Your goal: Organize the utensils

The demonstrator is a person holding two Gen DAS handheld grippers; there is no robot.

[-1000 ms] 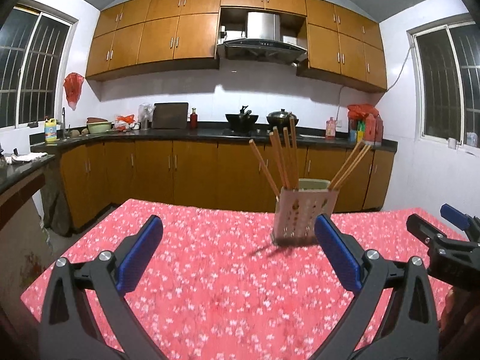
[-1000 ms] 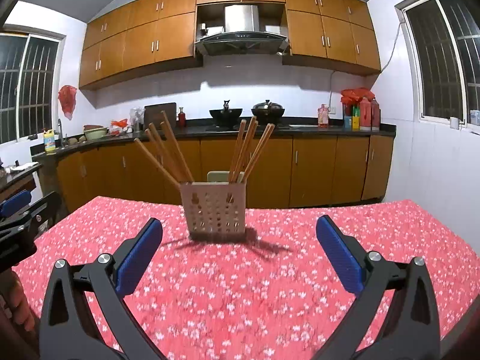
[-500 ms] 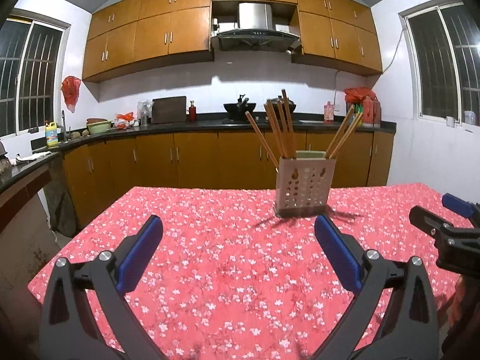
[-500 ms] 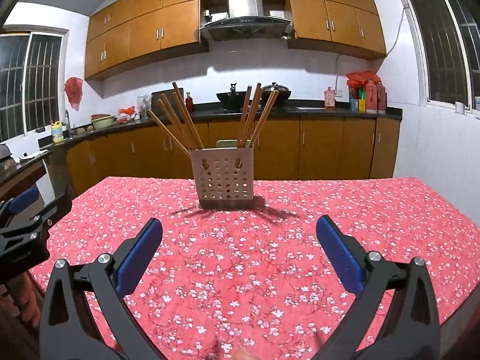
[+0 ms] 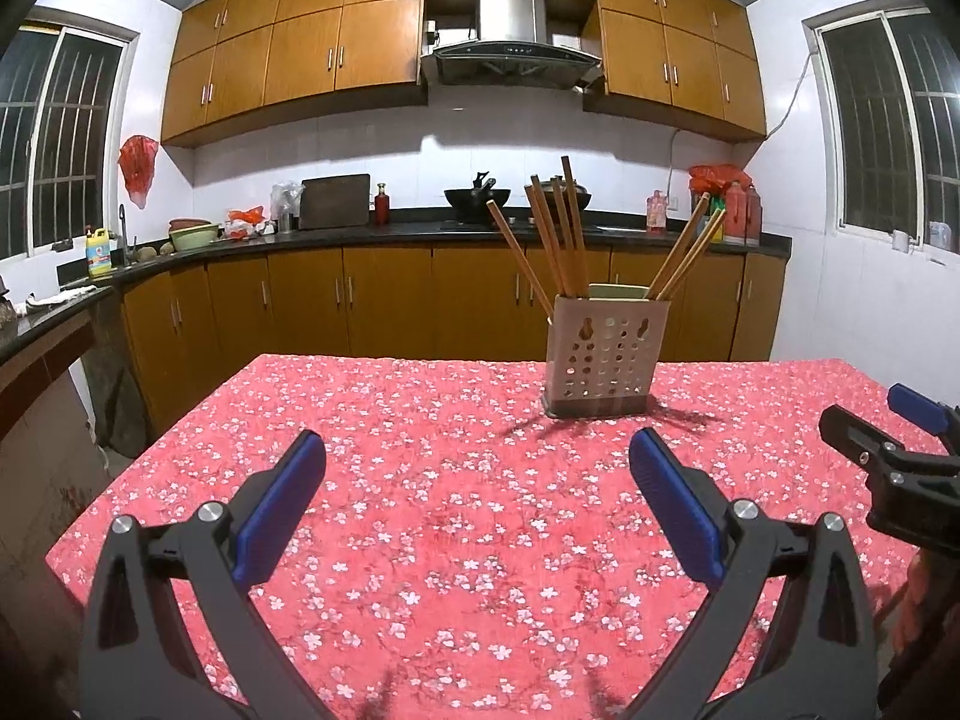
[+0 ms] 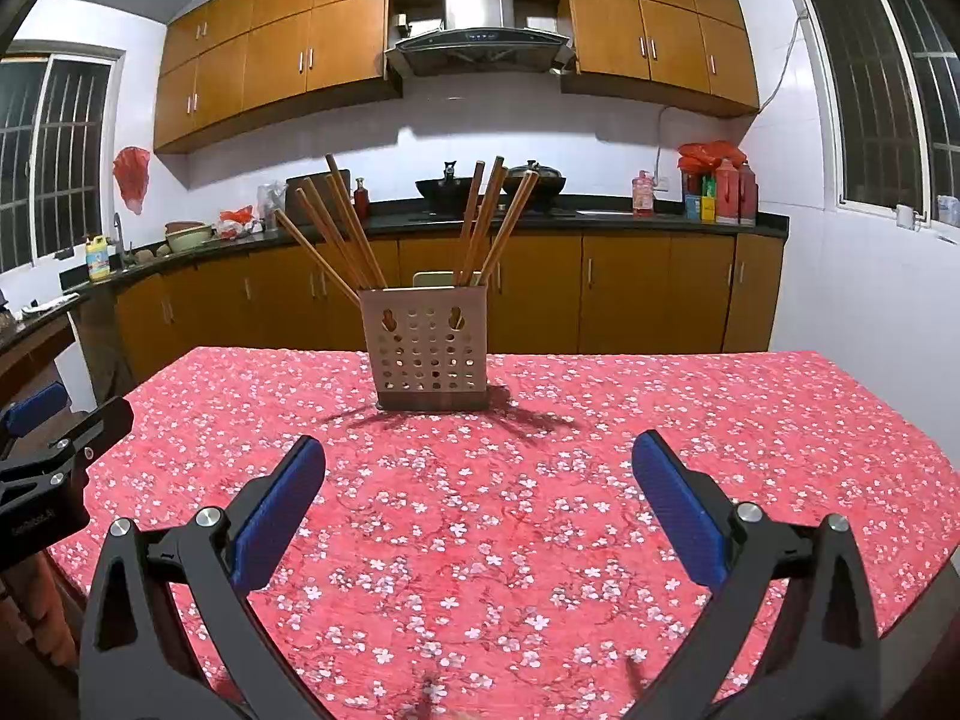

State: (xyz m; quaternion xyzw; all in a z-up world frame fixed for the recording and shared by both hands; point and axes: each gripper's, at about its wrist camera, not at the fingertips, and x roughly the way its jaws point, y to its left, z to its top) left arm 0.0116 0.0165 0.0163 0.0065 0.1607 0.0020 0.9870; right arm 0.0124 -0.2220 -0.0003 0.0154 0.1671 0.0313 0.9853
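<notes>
Chopsticks (image 6: 480, 222) upright in holder (image 6: 429, 348), tablecloth (image 6: 540, 510) beneath.

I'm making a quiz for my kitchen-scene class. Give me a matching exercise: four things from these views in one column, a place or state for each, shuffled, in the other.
Things:
1. chopsticks
2. perforated utensil holder
3. wok
4. left claw

Places or states:
A. on the stove under the range hood
B. open, holding nothing
C. standing on the floral tablecloth
D. leaning upright in the holder

Pairs: 1-D, 2-C, 3-A, 4-B
</notes>
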